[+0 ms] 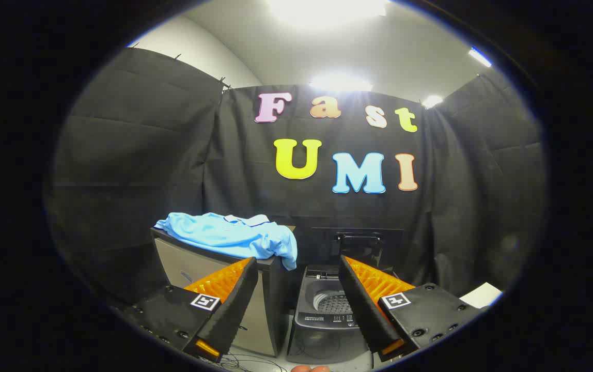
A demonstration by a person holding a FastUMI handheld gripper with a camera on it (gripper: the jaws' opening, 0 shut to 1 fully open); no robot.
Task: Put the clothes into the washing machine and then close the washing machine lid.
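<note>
The gripper (296,258) is held above floor level, facing the black cloth wall (172,155) of the booth. Its two fingers are spread wide, with nothing between them and nothing in contact with either one.

Clothes: a light blue shirt (234,237) with a collar lies crumpled on top of a grey cabinet (193,266). The shirt is beyond the left finger (232,305). One edge of the fabric hangs over the cabinet's right top corner, on the side nearest the washing machine.

Washing machine: a small top-loading washing machine (322,323) stands on the floor just beside the cabinet, to its right. It shows through the gap between the fingers, lower than the cabinet top. Its lid (358,243) stands raised at the back, against the cloth wall. The perforated drum (332,302) is exposed, and no fabric can be made out in the part that is in view. The right finger (363,305) overlaps the machine's right side in the view.

Other items: thin cables (250,361) lie on the floor ahead of the cabinet's base. A white sheet-like item (481,295) lies to the right of the right finger. Ceiling lights (327,10) are lit above the booth
</note>
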